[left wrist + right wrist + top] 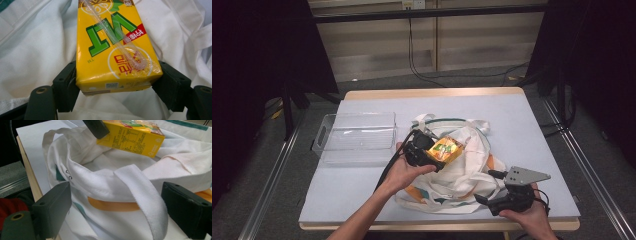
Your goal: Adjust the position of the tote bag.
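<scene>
Juice carton point(113, 47) clamped in left gripper point(428, 152) over tote bag point(462, 175) mouth | right gripper point(507, 200) wide, gripping nothing

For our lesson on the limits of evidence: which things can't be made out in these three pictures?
- Inside of the white cloth tote bag: hidden by its own folds, every view.
- Far end of the yellow cardboard drink carton: cut off by the top edge, left gripper view.
- Small print on the carton: too small and blurred, right gripper view.

Grey floor point(377, 80), black curtains point(257, 60), cables point(452, 75)
</scene>
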Demonstrator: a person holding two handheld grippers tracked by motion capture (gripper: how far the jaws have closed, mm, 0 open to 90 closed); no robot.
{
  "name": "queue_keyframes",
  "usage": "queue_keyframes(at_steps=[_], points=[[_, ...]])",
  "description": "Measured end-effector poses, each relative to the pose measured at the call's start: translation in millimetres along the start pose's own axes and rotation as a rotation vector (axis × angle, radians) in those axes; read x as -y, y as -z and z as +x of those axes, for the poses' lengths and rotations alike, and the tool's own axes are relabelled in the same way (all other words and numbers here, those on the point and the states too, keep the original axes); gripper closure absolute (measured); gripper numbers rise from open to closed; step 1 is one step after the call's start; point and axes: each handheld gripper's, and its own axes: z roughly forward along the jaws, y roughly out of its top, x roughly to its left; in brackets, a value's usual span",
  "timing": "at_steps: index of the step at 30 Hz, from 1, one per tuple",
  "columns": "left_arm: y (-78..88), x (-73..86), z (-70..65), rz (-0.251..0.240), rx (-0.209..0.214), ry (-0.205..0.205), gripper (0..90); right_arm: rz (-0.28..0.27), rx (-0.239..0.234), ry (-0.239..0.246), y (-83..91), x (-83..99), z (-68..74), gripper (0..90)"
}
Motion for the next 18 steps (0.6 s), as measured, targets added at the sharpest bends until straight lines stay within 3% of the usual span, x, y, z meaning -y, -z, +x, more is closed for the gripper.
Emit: queue_keyframes(at_steps=[2, 10, 14, 18], points=[[0.0, -2.5, 1.6, 0.04, 0.021, 0.0, 27.3, -0.003, 0.002, 0.0, 0.0, -0.2, 0.4, 10.2], [-2.3, -10.5, 9.2, 0.171, 0.015, -0.058, 27.3, 0.006, 0.001, 0.002, -0.1, 0.1, 0.9, 9.8], [-2.5, -15.5, 11.8, 0.206, 0.024, -0.064, 27.3, 0.006, 0.001, 0.001, -0.3, 0.3, 0.7, 9.8], [-5.4, -20.1, 15.7, 0.246, 0.035, -0.039, 27.3, 0.007, -0.005, 0.003, -0.9, 0.6, 0.9, 8.9]])
